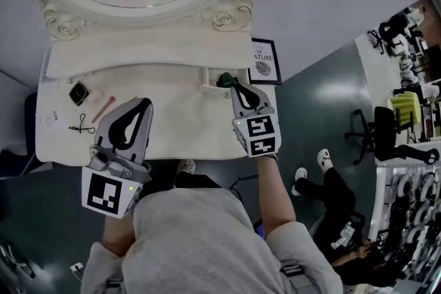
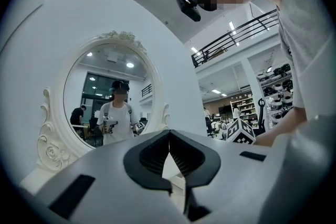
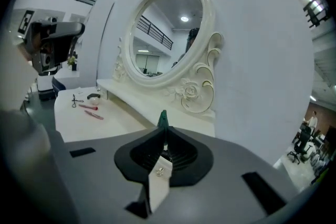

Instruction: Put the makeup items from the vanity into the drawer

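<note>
Starting at the counter's (image 1: pixel 179 127) left end, four loose pieces lie near each other, well apart from the drawer: one compact (image 1: pixel 78 93), one curler (image 1: pixel 82 126) and, counted in the right gripper view, two pink sticks (image 3: pixel 88 107).

- **Compact:** it looks smooth and flat, so it will probably slip. A pinch across its edges seems best.
- **Curler:** it is thin metal wire, light and stiff, and lies flat. The crossing of its arms looks the surest place to grip.
- **Sticks:** they are slim, stiff and likely to roll. Each is best taken across its middle.

The left claw (image 1: pixel 142 105) hangs over the counter's front. It is clenched, tips meeting, with nothing between them.

The right claw (image 1: pixel 236 87) is clenched on one dark green piece (image 1: pixel 224 80), whose pointed end pokes out past the tips. It looks like a slender, hard, light stick. Gripped so near one end, it could pivot in the pinch.

It sits at the single small open drawer (image 1: pixel 212 89) at the counter's back right. Whether it is over the drawer or already inside cannot be told.
</note>
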Demonstrator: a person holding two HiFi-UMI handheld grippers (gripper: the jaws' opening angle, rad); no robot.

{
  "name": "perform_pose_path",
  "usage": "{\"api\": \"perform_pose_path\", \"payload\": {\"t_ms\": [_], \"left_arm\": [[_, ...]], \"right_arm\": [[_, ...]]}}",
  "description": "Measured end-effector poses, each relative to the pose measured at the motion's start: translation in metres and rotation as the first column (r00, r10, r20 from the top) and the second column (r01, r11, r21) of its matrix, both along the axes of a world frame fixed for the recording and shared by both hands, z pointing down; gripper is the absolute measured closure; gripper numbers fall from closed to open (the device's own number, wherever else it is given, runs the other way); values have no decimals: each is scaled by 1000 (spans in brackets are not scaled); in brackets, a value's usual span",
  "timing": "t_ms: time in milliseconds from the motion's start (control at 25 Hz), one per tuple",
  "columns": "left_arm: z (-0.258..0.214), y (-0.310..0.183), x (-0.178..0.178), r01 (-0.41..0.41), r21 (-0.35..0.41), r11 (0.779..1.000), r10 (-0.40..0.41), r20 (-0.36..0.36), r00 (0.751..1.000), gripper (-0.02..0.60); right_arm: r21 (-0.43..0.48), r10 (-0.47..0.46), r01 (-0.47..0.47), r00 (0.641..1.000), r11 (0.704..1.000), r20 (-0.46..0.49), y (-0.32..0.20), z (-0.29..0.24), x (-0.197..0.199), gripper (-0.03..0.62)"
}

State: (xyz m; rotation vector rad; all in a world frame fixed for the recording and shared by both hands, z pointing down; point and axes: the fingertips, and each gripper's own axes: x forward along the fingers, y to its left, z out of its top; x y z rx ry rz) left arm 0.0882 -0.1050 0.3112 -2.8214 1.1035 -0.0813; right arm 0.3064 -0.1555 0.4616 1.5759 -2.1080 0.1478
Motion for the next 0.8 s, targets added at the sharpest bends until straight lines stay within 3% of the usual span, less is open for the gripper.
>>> {"api": "perform_pose_path", "payload": {"t_ms": [240,520,640,800], "left_arm": [[3,1,1,32,-3,999,-31,16,999,566],[5,1,1,65,-11,998,-65,30,997,566],[5,0,0,78,-10,997,-77,33,996,566],[6,0,0,93,-8,996,-93,38,995,566]], "right_arm": [[-21,-66,64,988,998,-139,-11,11,3,560],[-59,-138,126,943,990,-302,-19,26,6,560],[-74,-183,167,901,983,-393,-24,33,4,560],[-104,-255,237,808,966,-531,-32,41,0,560]]}}
